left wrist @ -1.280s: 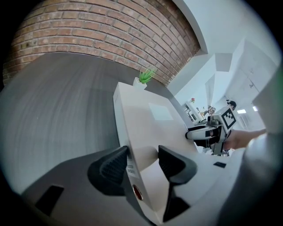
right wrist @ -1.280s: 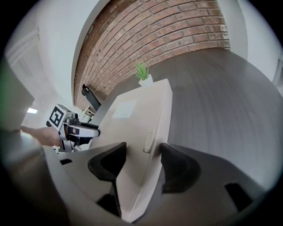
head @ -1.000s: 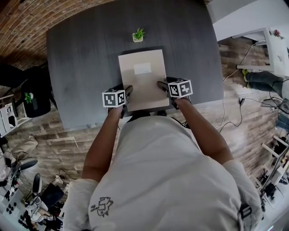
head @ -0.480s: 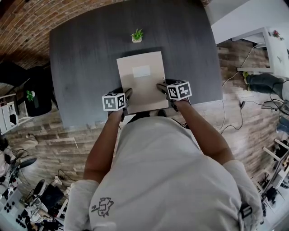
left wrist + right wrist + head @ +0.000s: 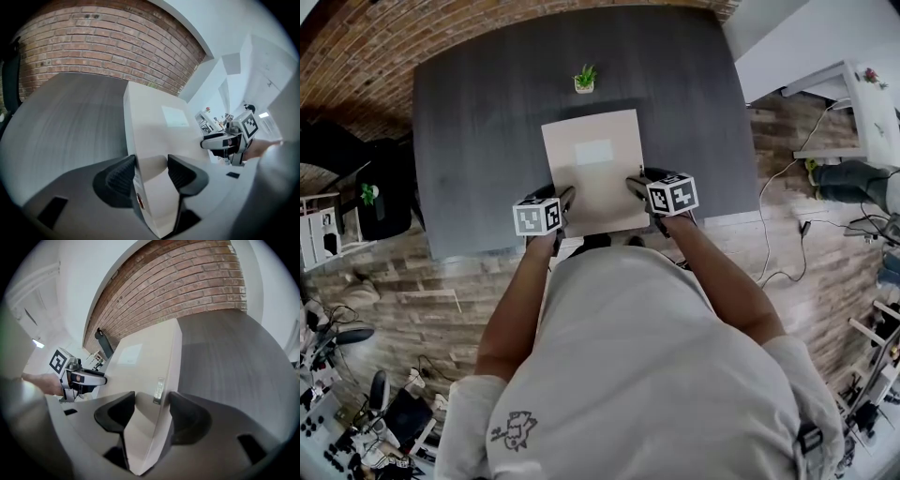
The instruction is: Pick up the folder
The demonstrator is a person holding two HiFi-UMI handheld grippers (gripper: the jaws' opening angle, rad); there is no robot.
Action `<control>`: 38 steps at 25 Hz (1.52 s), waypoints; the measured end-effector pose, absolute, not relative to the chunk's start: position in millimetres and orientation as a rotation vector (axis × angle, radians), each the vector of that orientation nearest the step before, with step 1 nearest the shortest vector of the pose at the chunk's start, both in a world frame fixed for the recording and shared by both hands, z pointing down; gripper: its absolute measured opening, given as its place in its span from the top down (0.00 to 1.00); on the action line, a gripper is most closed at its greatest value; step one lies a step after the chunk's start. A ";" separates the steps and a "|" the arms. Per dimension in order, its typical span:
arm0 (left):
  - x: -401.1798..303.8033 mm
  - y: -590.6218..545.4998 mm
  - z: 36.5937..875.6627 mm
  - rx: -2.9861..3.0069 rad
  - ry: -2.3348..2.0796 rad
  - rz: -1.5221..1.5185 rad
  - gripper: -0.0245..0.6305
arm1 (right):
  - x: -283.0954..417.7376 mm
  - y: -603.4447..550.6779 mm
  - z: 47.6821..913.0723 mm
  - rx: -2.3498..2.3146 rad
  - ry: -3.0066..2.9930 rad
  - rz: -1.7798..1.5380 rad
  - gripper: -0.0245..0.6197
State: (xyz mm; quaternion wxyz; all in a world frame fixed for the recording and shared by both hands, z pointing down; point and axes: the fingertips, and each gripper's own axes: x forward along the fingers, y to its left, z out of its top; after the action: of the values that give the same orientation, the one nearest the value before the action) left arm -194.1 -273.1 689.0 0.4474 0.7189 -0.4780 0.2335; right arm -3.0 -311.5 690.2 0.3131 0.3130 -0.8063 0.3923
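One folder (image 5: 594, 169) only: thick, plain beige, rectangular, closed, with a single paler blank label (image 5: 593, 151) on the top cover toward the far end. On its right-hand thick edge, one small metal slot (image 5: 159, 390); on its left-hand edge, one small red-rimmed hole (image 5: 139, 200). Placed lengthwise over the near middle of the dark grey table (image 5: 487, 122), near end out past the table's near edge, cover facing up and tilted a little. Raised off the table top at the near end, with a shadow on the table along the right side and beyond the far end; contact with the table at the far end impossible to judge.

Two grippers, both on the folder. By the table's near edge, the left gripper (image 5: 565, 197), jaws pinching the folder's left edge close to its near corner, one pad against the side, the other down on the cover. Also by the table's near edge, the right gripper (image 5: 633, 183), clamped on the folder's right edge, one pad against the thick side just beside the metal slot, the other on the cover. One marker cube on each, two in all, black squares on white.

One small potted plant (image 5: 585, 78), green in a pale pot, upright near the table's far edge, apart from the folder's far end. One table, with a brick wall (image 5: 93, 42) beyond its far edge
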 end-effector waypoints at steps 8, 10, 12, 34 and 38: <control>-177.4 -254.3 664.4 1.834 -1.274 0.633 0.61 | 15.3 -292.1 673.0 0.843 -2.182 1.004 0.60; -171.3 -247.8 657.7 1.841 -1.291 0.635 0.61 | 20.7 -286.4 667.6 0.843 -2.200 0.998 0.60; -163.4 -238.6 651.9 1.844 -1.308 0.631 0.61 | 28.4 -278.5 661.7 0.845 -2.217 0.986 0.60; -114.3 -149.7 593.0 1.864 -1.482 0.552 0.61 | 73.1 -211.5 586.0 0.826 -2.407 0.729 0.62; -115.3 -144.5 586.7 1.877 -1.485 0.533 0.61 | 72.1 -205.6 571.5 0.849 -2.430 0.677 0.63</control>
State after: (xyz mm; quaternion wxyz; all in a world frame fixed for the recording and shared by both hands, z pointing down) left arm -115.3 -144.5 586.7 0.3379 0.7204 -0.5701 0.2047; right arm 72.1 -205.6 571.5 0.2376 0.3098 -0.8869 0.2470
